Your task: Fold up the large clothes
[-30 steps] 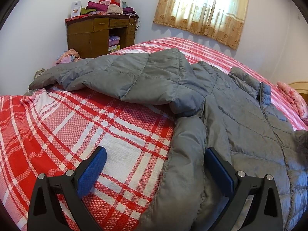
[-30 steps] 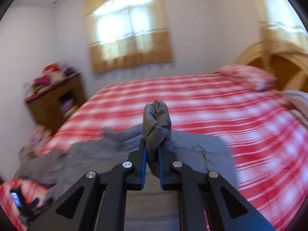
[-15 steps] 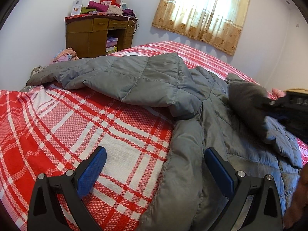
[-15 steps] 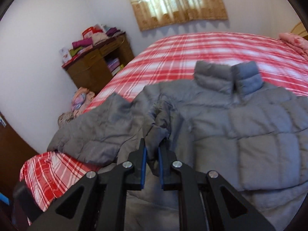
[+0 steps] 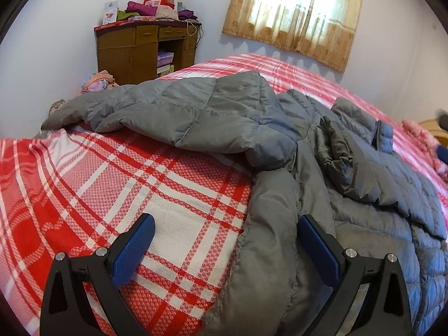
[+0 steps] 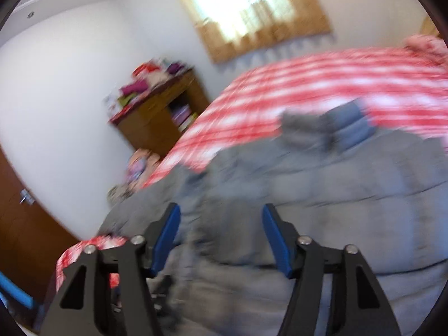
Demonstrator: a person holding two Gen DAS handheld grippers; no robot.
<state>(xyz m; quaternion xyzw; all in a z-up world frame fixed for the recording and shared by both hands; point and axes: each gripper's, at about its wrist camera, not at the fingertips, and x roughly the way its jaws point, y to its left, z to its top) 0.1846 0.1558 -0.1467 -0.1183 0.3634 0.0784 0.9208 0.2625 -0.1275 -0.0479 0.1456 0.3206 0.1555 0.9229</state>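
A grey puffer jacket (image 5: 350, 168) lies spread across the red plaid bedspread (image 5: 126, 184), one sleeve (image 5: 173, 112) stretched toward the wooden desk (image 5: 140, 50). The left gripper (image 5: 224, 232) gapes wide, empty, straddling the jacket's near edge. The right gripper (image 6: 221, 229), blurred, also stands open above the jacket, gripping nothing.

Daylight through curtained window (image 5: 296, 14) (glaring); right view motion-blurred, edges fisheye-bent.
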